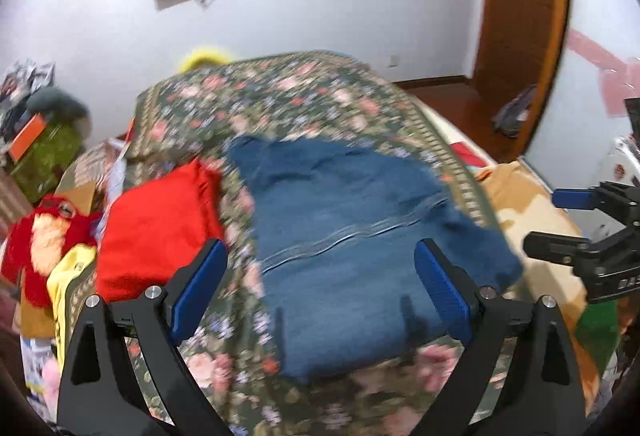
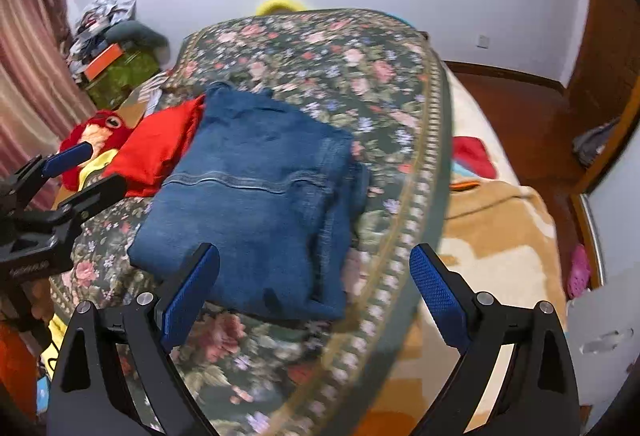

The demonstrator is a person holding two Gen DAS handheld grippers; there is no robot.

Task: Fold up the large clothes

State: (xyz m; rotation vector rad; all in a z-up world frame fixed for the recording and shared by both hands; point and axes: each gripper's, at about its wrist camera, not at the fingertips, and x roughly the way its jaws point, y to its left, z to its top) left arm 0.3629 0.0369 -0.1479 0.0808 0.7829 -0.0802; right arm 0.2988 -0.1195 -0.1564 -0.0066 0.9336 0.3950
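Observation:
A folded pair of blue jeans (image 1: 352,236) lies on the floral bedspread (image 1: 280,96); it also shows in the right wrist view (image 2: 256,192). My left gripper (image 1: 320,252) is open and empty, held above the near end of the jeans. My right gripper (image 2: 314,256) is open and empty, above the jeans' near right corner. The right gripper shows at the right edge of the left wrist view (image 1: 540,224), and the left gripper at the left edge of the right wrist view (image 2: 102,162); both look open.
A folded red garment (image 1: 156,228) lies left of the jeans, also in the right wrist view (image 2: 160,148). A red plush toy (image 1: 44,232) and yellow cloth (image 1: 68,276) sit further left. A tan blanket (image 2: 500,236) covers the bed's right side. Clutter (image 2: 112,52) stands by the wall.

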